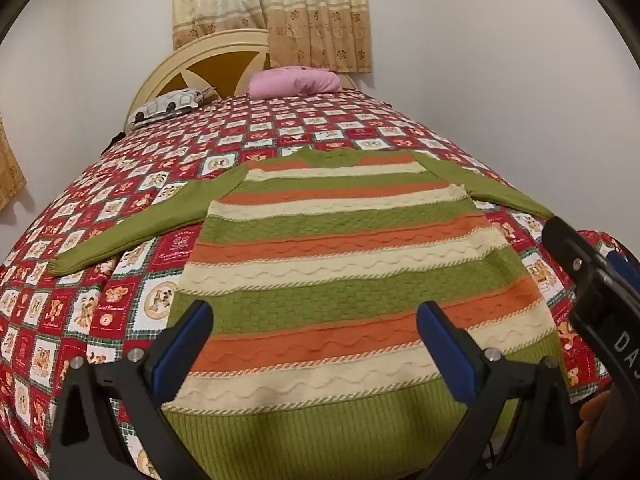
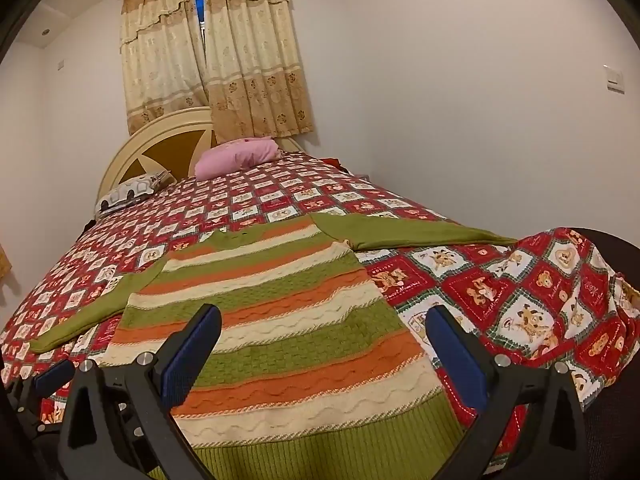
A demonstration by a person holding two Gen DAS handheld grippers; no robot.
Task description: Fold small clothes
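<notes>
Light: warm, even, dim indoors | shadows: soft, you saw no glare | edges: strong fisheye bending, dark vignette corners | focus: slightly soft.

White walls (image 2: 440, 80) (curtains (image 2: 212, 60) drawn).

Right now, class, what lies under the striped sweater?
The striped sweater lies flat on a red patchwork bedspread, which shows around its body and both green sleeves. Whatever is beneath the knit itself is covered and cannot be seen.
</notes>
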